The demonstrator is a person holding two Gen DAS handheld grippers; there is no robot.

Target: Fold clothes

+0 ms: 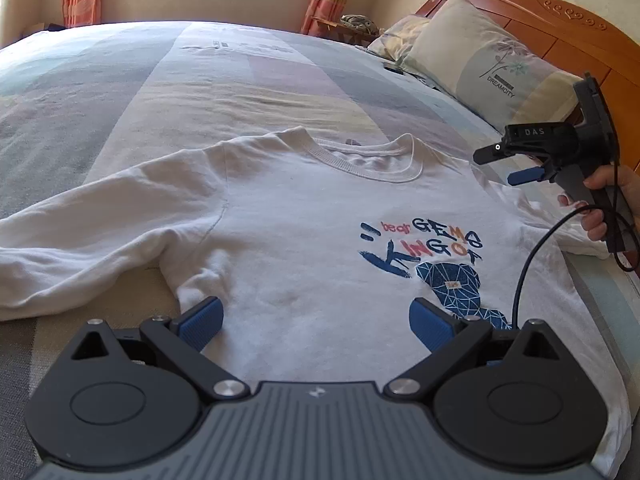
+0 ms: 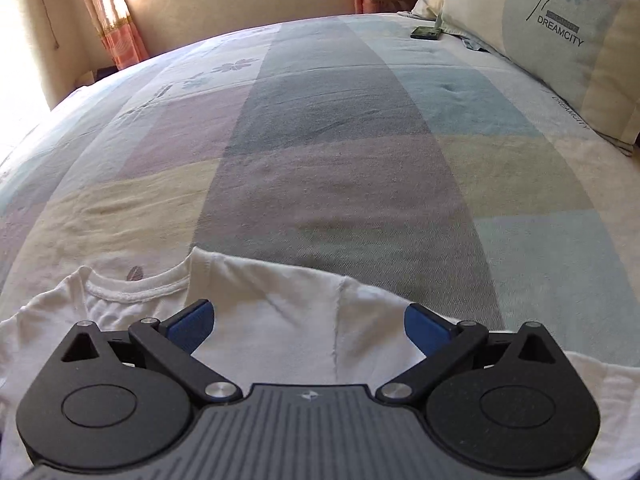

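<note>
A white long-sleeved shirt (image 1: 300,216) with a blue and red bear print lies flat, face up, on the bed, collar pointing away and its left sleeve (image 1: 80,240) stretched out to the left. My left gripper (image 1: 316,320) hovers open over the shirt's lower chest with nothing between its blue pads. My right gripper (image 1: 504,166) is held by a hand above the shirt's right shoulder, jaws apart. In the right wrist view that gripper (image 2: 310,324) stands open over the shoulder seam (image 2: 338,320) of the shirt (image 2: 280,292), the collar (image 2: 136,292) to its left.
A patchwork bedspread (image 1: 240,76) covers the wide bed (image 2: 340,140). Pillows (image 1: 480,56) lean on the wooden headboard (image 1: 560,20) at right. A small dark object (image 2: 426,32) lies by the pillows (image 2: 552,32). Curtains (image 2: 116,20) and a window are beyond the bed.
</note>
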